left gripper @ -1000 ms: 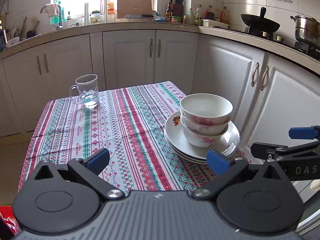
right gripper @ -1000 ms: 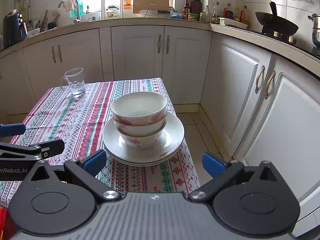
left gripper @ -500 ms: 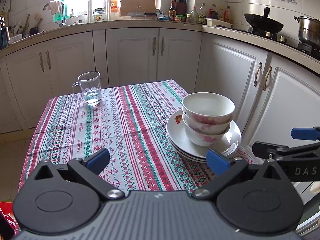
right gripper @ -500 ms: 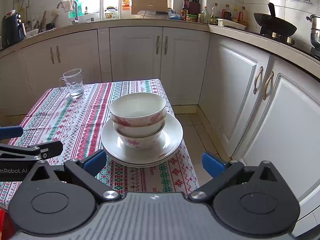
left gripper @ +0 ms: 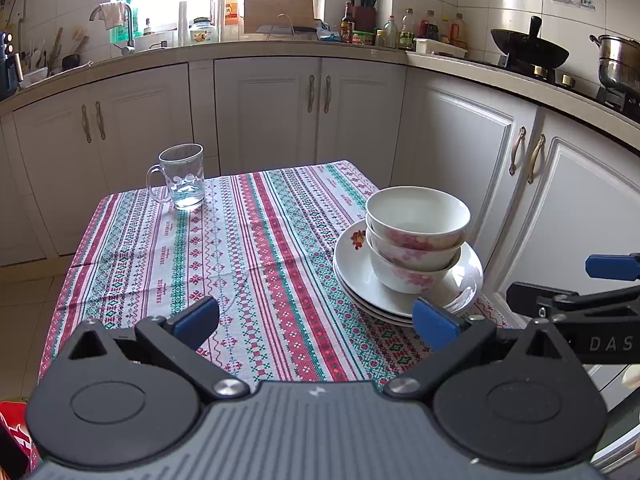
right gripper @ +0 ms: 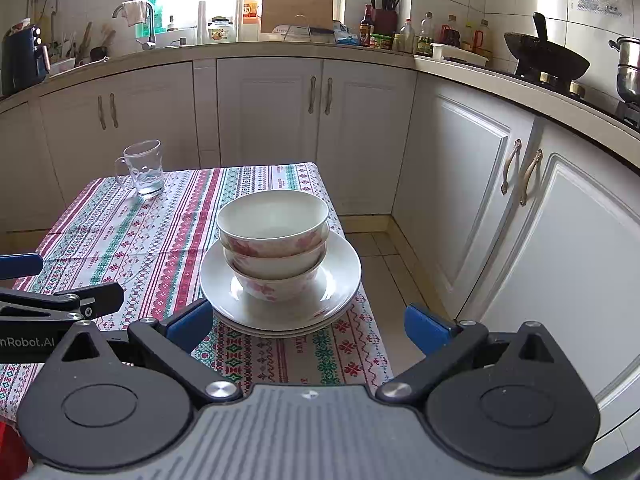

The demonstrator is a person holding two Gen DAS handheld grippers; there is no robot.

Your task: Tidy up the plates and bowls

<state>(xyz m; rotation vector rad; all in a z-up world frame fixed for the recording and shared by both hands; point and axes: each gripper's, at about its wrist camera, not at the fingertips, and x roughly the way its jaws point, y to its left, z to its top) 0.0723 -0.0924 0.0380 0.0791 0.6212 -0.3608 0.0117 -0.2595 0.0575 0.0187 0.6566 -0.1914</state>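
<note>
Three white bowls with pink flowers are nested upright on a stack of white plates near the table's right edge. My left gripper is open and empty, held back from the table's near edge, left of the stack. My right gripper is open and empty, just in front of the stack and apart from it. Each gripper's side shows in the other's view.
A glass mug stands at the table's far left on the striped tablecloth. White kitchen cabinets run behind and to the right. A wok and a pot sit on the stove.
Both grippers have drawn slightly back and up from the table. The bowls, plates and mug have not moved. Both grippers stay open.
</note>
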